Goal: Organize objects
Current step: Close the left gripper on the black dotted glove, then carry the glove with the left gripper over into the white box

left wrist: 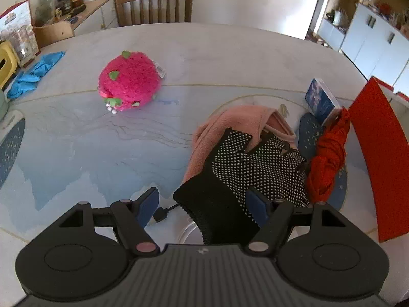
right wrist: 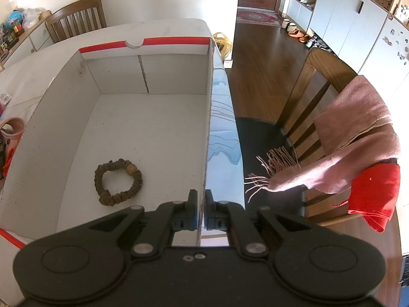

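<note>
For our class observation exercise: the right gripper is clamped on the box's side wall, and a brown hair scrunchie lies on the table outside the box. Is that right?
Not quite. The right gripper is shut on the box wall, but the brown scrunchie lies inside the box, on its white floor, not on the table outside. The right wrist view shows this.

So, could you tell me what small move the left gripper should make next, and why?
Probably ease the left gripper down and close on the black dotted glove: its jaws stand open with the glove's cuff between them, not yet pinched. The right gripper is shut on the wall of the white box, steadying it.
</note>
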Motion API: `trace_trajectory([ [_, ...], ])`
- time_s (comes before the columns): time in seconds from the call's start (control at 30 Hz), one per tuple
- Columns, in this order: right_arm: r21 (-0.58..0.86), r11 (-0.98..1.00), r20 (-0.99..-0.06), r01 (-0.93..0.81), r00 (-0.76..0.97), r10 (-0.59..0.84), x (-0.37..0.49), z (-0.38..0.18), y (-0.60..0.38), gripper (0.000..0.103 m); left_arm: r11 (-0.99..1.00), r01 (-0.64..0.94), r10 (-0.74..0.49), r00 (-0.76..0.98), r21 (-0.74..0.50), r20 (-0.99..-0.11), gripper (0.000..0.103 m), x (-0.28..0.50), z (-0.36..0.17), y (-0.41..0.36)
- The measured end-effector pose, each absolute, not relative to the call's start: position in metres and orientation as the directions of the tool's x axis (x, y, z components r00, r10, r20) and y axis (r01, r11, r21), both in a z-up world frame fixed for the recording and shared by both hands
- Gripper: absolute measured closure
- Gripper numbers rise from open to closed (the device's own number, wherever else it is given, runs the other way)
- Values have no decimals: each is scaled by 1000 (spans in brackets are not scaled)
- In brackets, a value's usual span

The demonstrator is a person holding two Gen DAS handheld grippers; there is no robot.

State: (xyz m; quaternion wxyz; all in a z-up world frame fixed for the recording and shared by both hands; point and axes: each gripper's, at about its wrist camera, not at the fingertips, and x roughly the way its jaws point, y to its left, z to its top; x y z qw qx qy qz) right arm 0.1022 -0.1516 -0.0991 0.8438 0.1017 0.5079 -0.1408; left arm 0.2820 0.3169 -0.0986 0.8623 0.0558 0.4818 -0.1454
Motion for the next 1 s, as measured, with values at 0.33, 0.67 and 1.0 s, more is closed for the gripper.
trace_trajectory([
  [0.33,28,939,-887,342,441,-134,103,-101,-151,99,945,326,-179,541,8,-822,86,277,-85,307],
  [0.67,30,939,-888,343,441,-133,103,-102,-152,99,886,460,-351,584,-58,-732,98,266,-31,277],
  [1.0,26,939,-887,343,441,-137,103,-103,-151,100,777,617,-535,543,-125,-647,98,253,16,225],
])
